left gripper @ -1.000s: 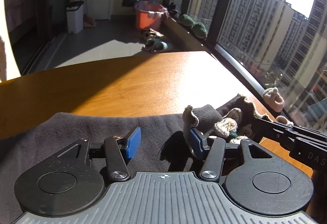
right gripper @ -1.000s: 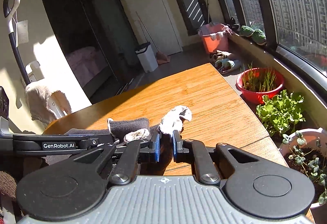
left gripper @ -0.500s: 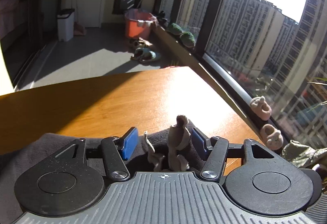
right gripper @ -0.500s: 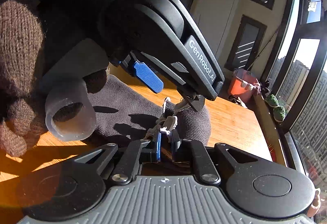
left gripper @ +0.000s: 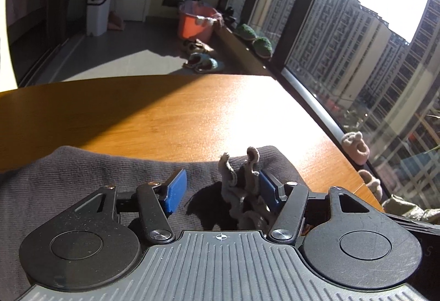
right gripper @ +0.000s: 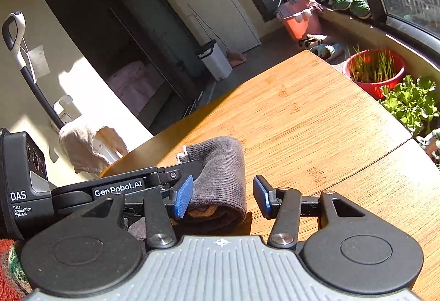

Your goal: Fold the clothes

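A dark grey knit garment (left gripper: pixel 90 177) lies on the wooden table (left gripper: pixel 192 114) under my left gripper (left gripper: pixel 221 189), which is open. A pale frilled edge of the cloth (left gripper: pixel 236 180) stands up between its blue pads, close against the right pad (left gripper: pixel 266 188). In the right wrist view the garment's end (right gripper: pixel 220 171) is folded over into a thick roll. My right gripper (right gripper: pixel 222 196) is open around it, with the roll touching the left pad (right gripper: pixel 183 196) and a gap on the right. The left tool's black body (right gripper: pixel 118 188) reaches in from the left.
The table's right edge runs along a window ledge with knitted slippers (left gripper: pixel 354 144). Beyond the far edge are a red pot of grass (right gripper: pixel 374 70) and leafy plants (right gripper: pixel 412 103). An orange bucket (left gripper: pixel 195 23), a white bin (left gripper: pixel 97 13) and a draped chair (right gripper: pixel 88 144) stand off the table.
My right gripper was shut on the cloth's pale edge; it has let go and is now open beside the folded roll. The left gripper stayed open and shifted little.
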`<act>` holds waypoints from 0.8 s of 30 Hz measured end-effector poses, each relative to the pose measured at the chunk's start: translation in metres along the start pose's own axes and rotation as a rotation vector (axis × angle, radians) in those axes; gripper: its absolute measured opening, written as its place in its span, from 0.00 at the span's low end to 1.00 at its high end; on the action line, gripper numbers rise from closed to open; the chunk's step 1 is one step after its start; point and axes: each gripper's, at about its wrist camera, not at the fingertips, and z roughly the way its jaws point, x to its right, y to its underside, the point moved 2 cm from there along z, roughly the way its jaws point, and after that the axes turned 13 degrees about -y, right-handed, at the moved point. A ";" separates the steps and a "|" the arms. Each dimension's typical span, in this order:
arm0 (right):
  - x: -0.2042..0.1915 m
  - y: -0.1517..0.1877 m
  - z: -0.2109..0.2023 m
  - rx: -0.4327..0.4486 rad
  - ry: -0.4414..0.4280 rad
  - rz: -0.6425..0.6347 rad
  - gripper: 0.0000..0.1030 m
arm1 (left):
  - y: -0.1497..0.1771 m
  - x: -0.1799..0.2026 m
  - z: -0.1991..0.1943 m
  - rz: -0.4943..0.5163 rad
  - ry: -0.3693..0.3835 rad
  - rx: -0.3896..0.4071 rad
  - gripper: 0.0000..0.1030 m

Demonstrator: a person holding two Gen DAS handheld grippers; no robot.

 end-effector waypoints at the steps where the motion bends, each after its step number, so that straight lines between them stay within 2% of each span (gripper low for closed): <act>1: 0.001 0.005 0.003 -0.007 -0.009 0.001 0.49 | -0.001 -0.002 0.000 -0.009 0.003 -0.004 0.61; 3: -0.001 0.010 0.005 -0.010 -0.025 -0.011 0.45 | -0.001 -0.006 -0.001 -0.023 0.006 -0.008 0.62; 6: -0.004 0.006 0.002 -0.019 -0.024 -0.058 0.33 | -0.002 -0.010 -0.005 -0.044 0.019 -0.012 0.60; 8: -0.010 -0.002 -0.003 -0.029 -0.012 -0.126 0.32 | -0.004 -0.012 -0.010 -0.063 0.040 -0.014 0.60; 10: -0.022 -0.005 -0.007 -0.031 0.065 -0.278 0.32 | -0.010 -0.013 -0.018 -0.079 0.053 0.003 0.59; 14: -0.051 0.010 0.004 -0.079 0.262 -0.675 0.32 | -0.023 -0.010 -0.034 -0.115 0.085 0.028 0.62; 16: -0.063 0.025 0.017 -0.106 0.327 -0.839 0.32 | -0.024 -0.003 -0.036 -0.122 0.121 0.020 0.68; 19: -0.079 0.044 0.033 -0.122 0.404 -1.030 0.33 | -0.023 0.017 -0.031 -0.087 0.150 0.005 0.67; 22: -0.085 0.051 0.039 -0.129 0.421 -1.090 0.34 | -0.017 0.026 -0.017 -0.058 0.125 -0.022 0.55; 24: -0.082 0.046 0.035 -0.137 0.390 -1.052 0.34 | -0.013 0.021 -0.009 -0.087 0.145 -0.036 0.55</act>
